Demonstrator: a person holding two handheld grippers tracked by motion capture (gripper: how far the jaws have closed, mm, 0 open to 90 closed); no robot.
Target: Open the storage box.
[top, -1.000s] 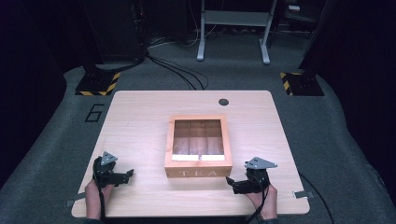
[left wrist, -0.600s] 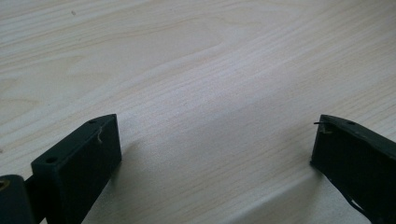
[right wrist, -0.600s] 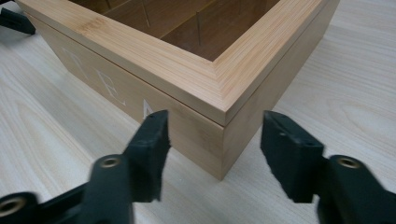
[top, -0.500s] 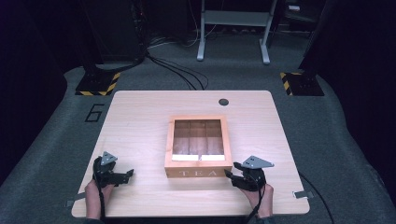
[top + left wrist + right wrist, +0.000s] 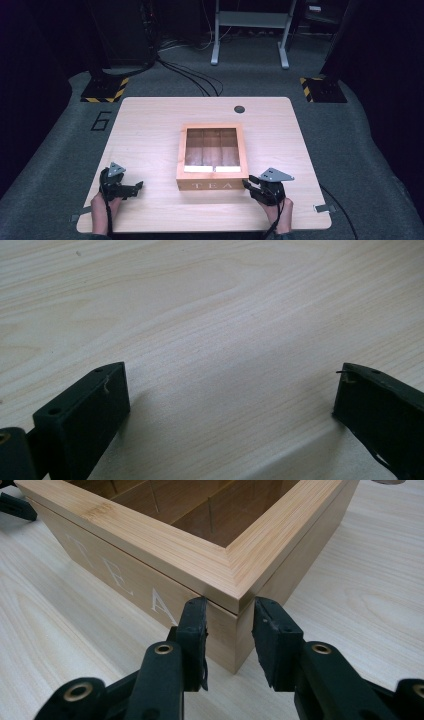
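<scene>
— How are the jaws set?
— The right gripper (image 5: 229, 622) is parted narrowly astride the tea box (image 5: 212, 157) corner, nothing clamped. The left gripper (image 5: 227, 400) is spread wide, empty.
— And the box?
— Table (image 5: 150, 125) centre; grippers at five and seven o'clock.

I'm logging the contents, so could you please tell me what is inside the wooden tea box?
The tea box shows thin wooden dividers splitting it into compartments, with bare wood below. No tea bags are visible. In the high view, the strip behind its front wall is hidden.

Tea box (image 5: 212, 159) blocks mid-table; bare table (image 5: 150, 125) around it.
</scene>
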